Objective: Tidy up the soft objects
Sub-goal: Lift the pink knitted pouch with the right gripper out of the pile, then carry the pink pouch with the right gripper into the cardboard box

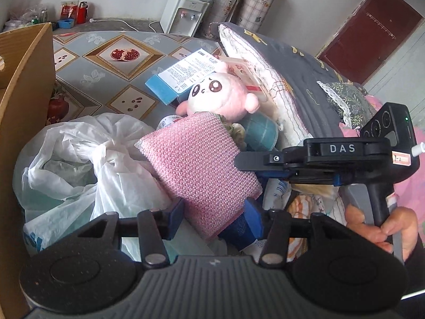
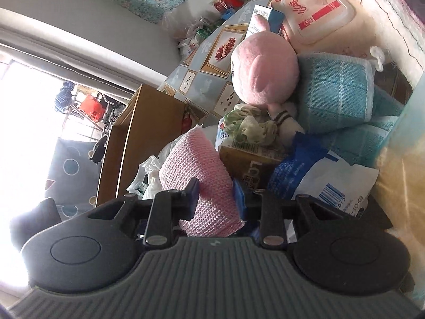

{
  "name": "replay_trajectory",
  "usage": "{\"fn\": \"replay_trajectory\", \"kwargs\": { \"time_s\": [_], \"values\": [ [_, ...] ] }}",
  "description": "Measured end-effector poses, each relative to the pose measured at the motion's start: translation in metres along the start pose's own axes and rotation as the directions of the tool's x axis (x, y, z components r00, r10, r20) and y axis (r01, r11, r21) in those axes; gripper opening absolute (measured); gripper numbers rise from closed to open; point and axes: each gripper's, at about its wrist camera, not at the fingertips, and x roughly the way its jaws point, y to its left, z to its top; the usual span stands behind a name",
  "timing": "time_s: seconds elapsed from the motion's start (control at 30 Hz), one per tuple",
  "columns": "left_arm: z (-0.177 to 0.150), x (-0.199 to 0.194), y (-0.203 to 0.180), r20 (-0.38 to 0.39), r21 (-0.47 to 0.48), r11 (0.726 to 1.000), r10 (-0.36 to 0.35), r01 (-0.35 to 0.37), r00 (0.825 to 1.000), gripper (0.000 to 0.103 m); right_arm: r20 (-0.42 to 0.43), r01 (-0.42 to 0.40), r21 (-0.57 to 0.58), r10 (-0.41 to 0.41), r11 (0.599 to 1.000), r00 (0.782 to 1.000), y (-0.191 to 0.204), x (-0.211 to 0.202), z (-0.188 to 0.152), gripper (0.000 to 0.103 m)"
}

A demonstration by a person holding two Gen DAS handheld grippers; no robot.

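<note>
Both claws are on the pink sponge (image 1: 199,164)! Left claw (image 1: 212,218) pinches its lower corner, right claw (image 2: 216,199) clamps the other end, lifting it above the bag (image 1: 79,159), likely bound for the box (image 1: 24,85).

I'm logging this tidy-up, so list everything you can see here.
sponge: one, pink, held up between both grippers
plush toy: one, pink and white, behind sponge
plastic bag: one, white, left of sponge
cardboard box: one, brown, far left
carton: one, blue and white, behind plush toy
wipes pack: one, pinkish white, behind carton
towel: one, blue checked, beside plush toy
water dispenser: one, white, back wall
left gripper: black, shut on sponge
right gripper: black, shut on sponge
right hand: on right gripper's handle
</note>
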Motion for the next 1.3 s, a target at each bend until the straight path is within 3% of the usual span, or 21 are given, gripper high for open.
{"fn": "replay_trajectory", "kwargs": {
  "time_s": [0.2,0.3,0.53,0.7,0.87,1.0,1.13,1.3],
  "values": [
    [0.005,0.007,0.002,-0.02,-0.019,0.999,0.029,-0.029,0.999,0.056,-0.005,-0.043,0.02,0.043,0.999,0.999,-0.009,0.0,0.002,0.028],
    [0.007,0.01,-0.001,-0.019,-0.019,1.0,0.021,-0.021,1.0,0.064,0.001,-0.053,0.023,0.053,0.998,0.999,-0.012,0.0,0.001,0.028],
    [0.007,-0.01,-0.012,0.045,0.01,1.0,-0.021,0.021,0.999,0.066,0.038,-0.069,0.04,0.067,0.997,0.997,-0.004,-0.016,-0.007,0.029],
    [0.007,-0.046,-0.018,0.109,0.02,0.999,-0.052,0.051,0.993,0.066,0.074,-0.079,-0.011,0.079,0.997,0.994,0.03,-0.039,-0.011,0.029],
    [0.009,-0.094,-0.01,0.217,0.025,0.999,-0.041,0.036,0.975,0.067,0.091,-0.103,-0.094,0.111,0.99,0.99,0.081,-0.043,-0.011,0.029],
    [0.015,-0.132,0.014,0.285,-0.007,1.0,0.013,-0.011,0.958,0.067,0.061,-0.137,-0.143,0.147,0.98,0.987,0.128,-0.021,-0.006,0.029],
    [0.03,-0.158,0.057,0.305,-0.077,0.994,0.099,-0.079,0.947,0.066,0.0,-0.168,-0.173,0.171,0.97,0.985,0.172,0.029,0.007,0.029],
    [0.057,-0.165,0.127,0.233,-0.153,0.976,0.187,-0.153,0.954,0.065,-0.087,-0.172,-0.148,0.161,0.974,0.983,0.209,0.117,0.024,0.029]
  ]
}}
